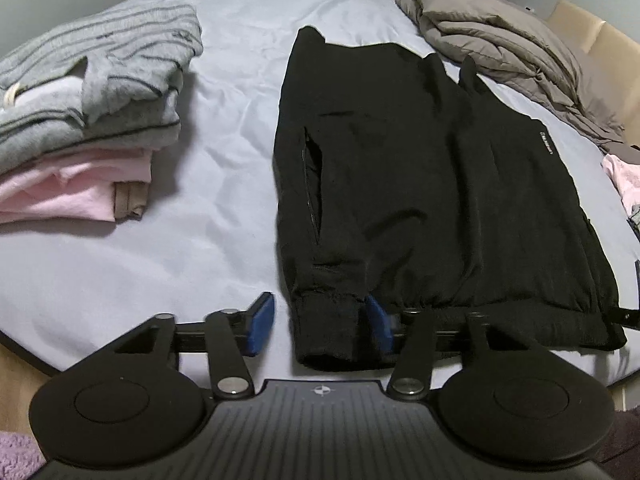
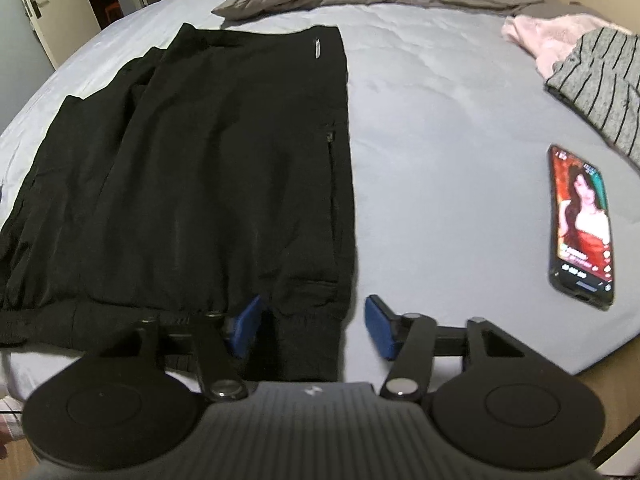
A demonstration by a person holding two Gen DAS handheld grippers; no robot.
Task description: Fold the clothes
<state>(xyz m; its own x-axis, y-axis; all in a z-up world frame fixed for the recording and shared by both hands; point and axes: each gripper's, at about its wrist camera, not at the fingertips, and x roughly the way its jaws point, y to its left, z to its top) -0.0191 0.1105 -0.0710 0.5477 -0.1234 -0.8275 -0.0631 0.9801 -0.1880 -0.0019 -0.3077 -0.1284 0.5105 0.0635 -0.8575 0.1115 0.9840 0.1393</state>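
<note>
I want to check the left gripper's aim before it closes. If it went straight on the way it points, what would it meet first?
Most likely the ribbed cuff of the black jacket, lying between the left gripper's open jaws, then the bed sheet beneath. Depth is hard to judge.

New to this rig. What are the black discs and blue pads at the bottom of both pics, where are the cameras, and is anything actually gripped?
Each picture comes from a fisheye camera on a handheld two-finger gripper, looking forward along its fingers. The discs are the gripper's body and the blue pads are its fingertips. No robot arm: a person holds one gripper per hand.

A black jacket lies flat on the bed. The left gripper and the right gripper each straddle a cuff at the near hem. The pads look clear of the fabric, so nothing seems gripped.

Also there: folded clothes, a grey duvet and a lit phone.
</note>
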